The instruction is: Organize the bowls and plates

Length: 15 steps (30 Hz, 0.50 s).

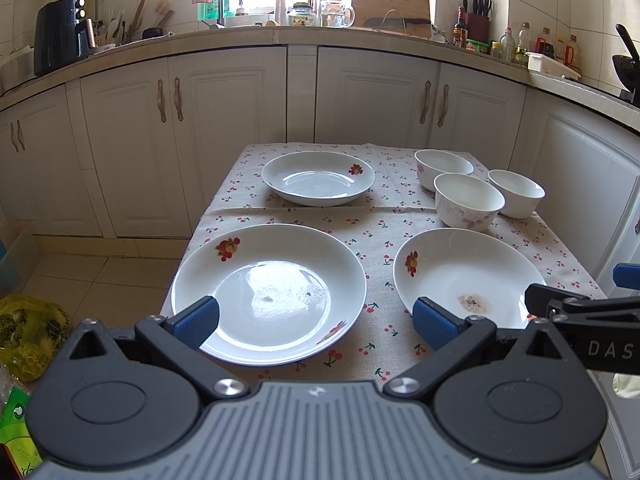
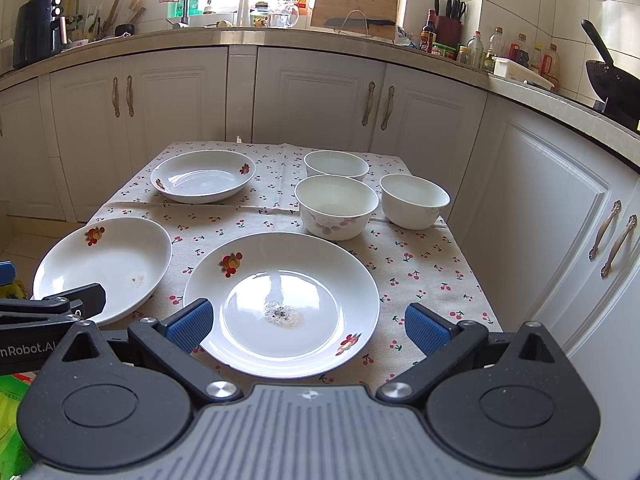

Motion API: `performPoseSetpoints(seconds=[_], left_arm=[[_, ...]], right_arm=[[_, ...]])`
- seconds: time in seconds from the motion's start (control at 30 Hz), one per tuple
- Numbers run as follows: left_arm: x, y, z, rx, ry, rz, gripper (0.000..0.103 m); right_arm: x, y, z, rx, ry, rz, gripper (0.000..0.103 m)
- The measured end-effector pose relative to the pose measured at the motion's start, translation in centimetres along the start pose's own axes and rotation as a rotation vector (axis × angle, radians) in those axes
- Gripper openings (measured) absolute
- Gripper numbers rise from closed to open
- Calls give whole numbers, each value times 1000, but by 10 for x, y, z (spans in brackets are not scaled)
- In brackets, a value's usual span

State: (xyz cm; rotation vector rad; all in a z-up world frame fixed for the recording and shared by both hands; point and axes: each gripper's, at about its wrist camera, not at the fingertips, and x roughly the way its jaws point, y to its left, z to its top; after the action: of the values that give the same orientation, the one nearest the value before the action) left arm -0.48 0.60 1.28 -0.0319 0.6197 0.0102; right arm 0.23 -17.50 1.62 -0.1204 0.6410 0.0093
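Left gripper (image 1: 316, 318): jaws spread wide, nothing between them, hovering over the near edge of the near-left plate (image 1: 269, 294). Right gripper (image 2: 308, 320): likewise wide open and empty, poised over the near-right plate (image 2: 281, 304), which carries a small smear of residue at its centre.

Table with cherry-print cloth (image 2: 416, 264) holds everything. Three plates: two large ones side by side at the near edge, apart but close; the left one overhangs the table's left edge slightly. A third plate (image 2: 203, 176) sits further back on the left. Three bowls (image 2: 337, 206) cluster at the back right, very close together; cannot tell whether they touch. Nothing stacked.

Judgement: sorting has not begun; this reads as the approach to a first pick. Both tools line up with a plate each, so either could go first.

Next move, as I read it: drop one gripper to a plate rim, pinch the lip between the blue pads (image 2: 190, 324), lift and set it onto another plate. Rims are thin, glazed and shallow. Slipping is the risk, and the overhanging left plate could tip if pressed at its outer edge.
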Motion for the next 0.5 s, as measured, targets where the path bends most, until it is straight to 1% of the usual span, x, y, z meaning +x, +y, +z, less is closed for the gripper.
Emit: performPoseSetpoints(seconds=[0.5], left_arm=[[2, 0, -1, -2, 2, 0, 102]], right_arm=[[0, 0, 0, 0, -1, -2, 103]])
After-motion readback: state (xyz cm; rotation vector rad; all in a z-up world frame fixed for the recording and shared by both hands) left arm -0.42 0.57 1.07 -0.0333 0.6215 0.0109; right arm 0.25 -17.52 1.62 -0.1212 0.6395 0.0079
